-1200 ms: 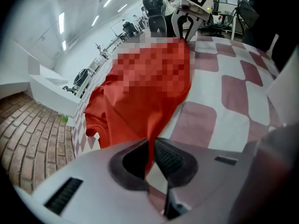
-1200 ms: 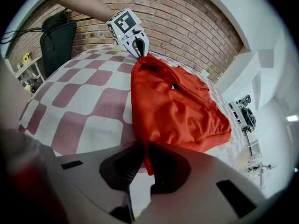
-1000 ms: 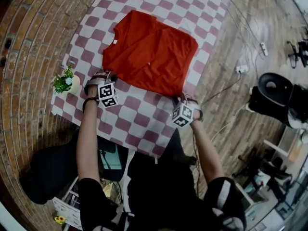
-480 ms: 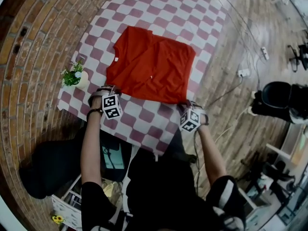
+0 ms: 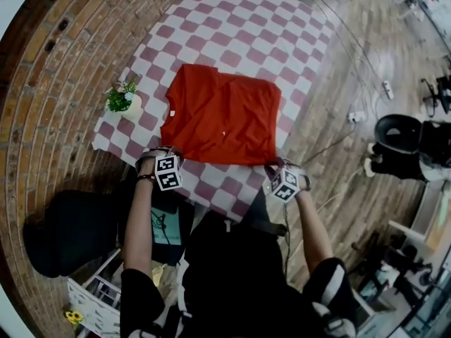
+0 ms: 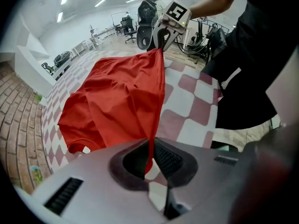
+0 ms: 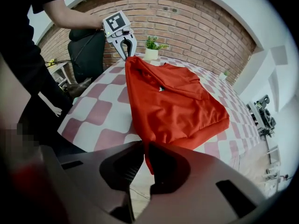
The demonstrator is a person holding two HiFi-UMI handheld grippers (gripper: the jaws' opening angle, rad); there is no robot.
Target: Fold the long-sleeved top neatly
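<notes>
Pinching one near corner of the red top (image 5: 222, 115) each, left hand-held gripper (image 5: 168, 154) and right hand-held gripper (image 5: 272, 165) hold its hem stretched along the worktop's (image 5: 232, 27) near edge.

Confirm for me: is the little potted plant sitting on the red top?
No, the potted plant stands on the checkered tablecloth, clear of the red top beside it.

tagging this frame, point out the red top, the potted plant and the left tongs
red top (image 5: 222, 115), head view, middle of the cloth
potted plant (image 5: 120, 98), head view, its leaves
left tongs (image 6: 150, 157), left gripper view, between the tips
</notes>
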